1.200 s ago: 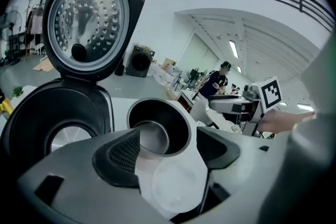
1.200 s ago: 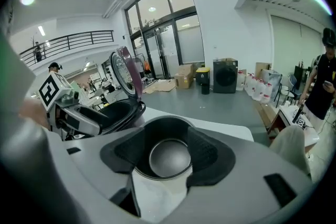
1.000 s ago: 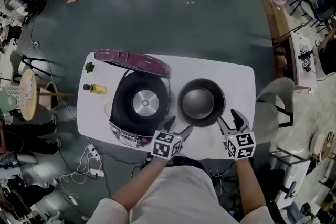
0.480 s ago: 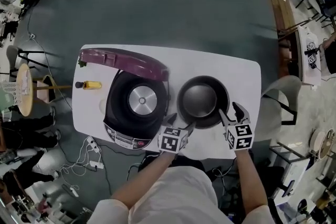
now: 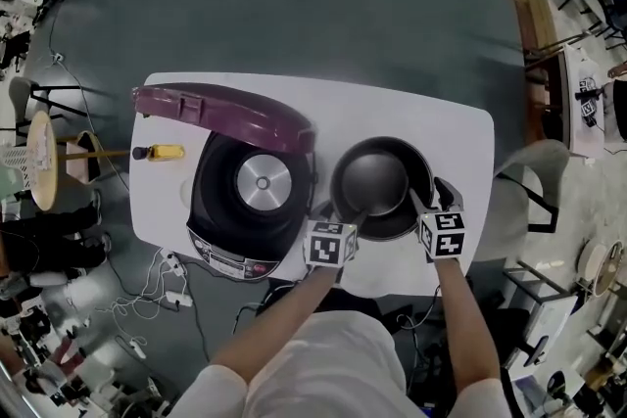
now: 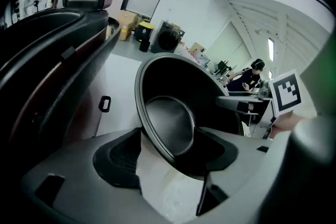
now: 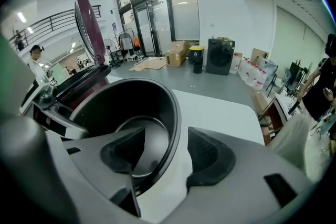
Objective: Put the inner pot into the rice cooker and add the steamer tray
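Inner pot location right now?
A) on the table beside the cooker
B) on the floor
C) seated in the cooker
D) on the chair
A: the inner pot stands on the white table, just right of the open rice cooker, whose cavity shows only its bare heating plate.

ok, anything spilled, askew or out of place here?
Nothing stands out. The rice cooker stands on the white table with its lid up and its well empty. The inner pot sits upright beside it. No spill or damage shows.
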Demonstrator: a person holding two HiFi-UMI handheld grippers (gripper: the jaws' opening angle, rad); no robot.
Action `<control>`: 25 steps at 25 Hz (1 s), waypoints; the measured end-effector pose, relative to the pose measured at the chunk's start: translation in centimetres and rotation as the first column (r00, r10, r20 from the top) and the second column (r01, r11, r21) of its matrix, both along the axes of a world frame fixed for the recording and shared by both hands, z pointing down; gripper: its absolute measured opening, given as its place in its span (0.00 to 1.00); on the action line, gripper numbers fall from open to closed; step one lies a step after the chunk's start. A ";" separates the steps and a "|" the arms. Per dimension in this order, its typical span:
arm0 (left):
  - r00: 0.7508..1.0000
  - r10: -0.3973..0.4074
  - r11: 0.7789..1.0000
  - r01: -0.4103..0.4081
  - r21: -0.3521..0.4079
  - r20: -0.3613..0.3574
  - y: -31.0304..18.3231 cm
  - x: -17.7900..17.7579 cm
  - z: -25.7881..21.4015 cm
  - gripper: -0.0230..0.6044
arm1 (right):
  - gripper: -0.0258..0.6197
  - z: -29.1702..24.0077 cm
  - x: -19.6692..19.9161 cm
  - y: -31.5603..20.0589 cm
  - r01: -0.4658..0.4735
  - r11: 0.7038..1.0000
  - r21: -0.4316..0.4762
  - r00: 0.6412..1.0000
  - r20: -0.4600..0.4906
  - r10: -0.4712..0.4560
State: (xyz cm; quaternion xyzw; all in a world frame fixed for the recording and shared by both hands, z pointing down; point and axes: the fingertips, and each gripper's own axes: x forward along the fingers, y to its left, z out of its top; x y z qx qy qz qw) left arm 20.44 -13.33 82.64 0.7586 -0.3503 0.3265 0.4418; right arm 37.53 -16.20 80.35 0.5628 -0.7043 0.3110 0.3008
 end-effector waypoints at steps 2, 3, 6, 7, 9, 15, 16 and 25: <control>0.999 -0.035 0.999 0.035 -0.020 0.005 -0.2 -0.2 0.7 0.50 | 0.44 1.2 0.2 -0.1 -0.003 1.000 -0.029 1.000 -0.005 0.003; 0.999 -0.052 0.998 0.052 -0.031 0.004 -0.3 -0.2 1.0 0.49 | 0.43 1.8 0.3 -0.1 -0.006 0.999 -0.045 1.000 -0.009 0.006; 0.998 -0.066 0.997 0.067 -0.049 0.008 -0.4 -0.3 1.5 0.49 | 0.35 2.7 0.5 -0.2 -0.036 0.996 -0.079 0.999 -0.033 0.033; 0.998 -0.061 0.997 0.062 -0.048 0.015 -0.5 -0.3 1.5 0.49 | 0.31 2.8 0.6 -0.3 -0.054 0.995 -0.084 0.998 -0.044 0.051; 0.998 -0.059 0.997 0.060 -0.047 0.032 -0.8 -0.3 1.5 0.46 | 0.09 2.8 1.1 -0.5 -0.099 0.991 -0.091 0.994 -0.062 0.094; 0.996 -0.070 0.998 0.070 0.003 0.056 -2.0 -0.1 -0.1 0.37 | 0.08 0.7 1.9 -0.5 -0.196 0.980 -0.035 0.981 -0.017 0.195; 0.997 -0.063 0.998 0.062 0.021 0.053 -2.3 0.0 -0.6 0.37 | 0.08 0.1 2.2 -0.5 -0.209 0.978 -0.022 0.978 -0.006 0.209; 0.999 -0.020 0.995 0.016 0.098 0.033 -1.8 0.3 -4.3 0.35 | 0.09 -5.1 2.5 0.6 -0.252 0.965 0.071 0.968 0.011 0.252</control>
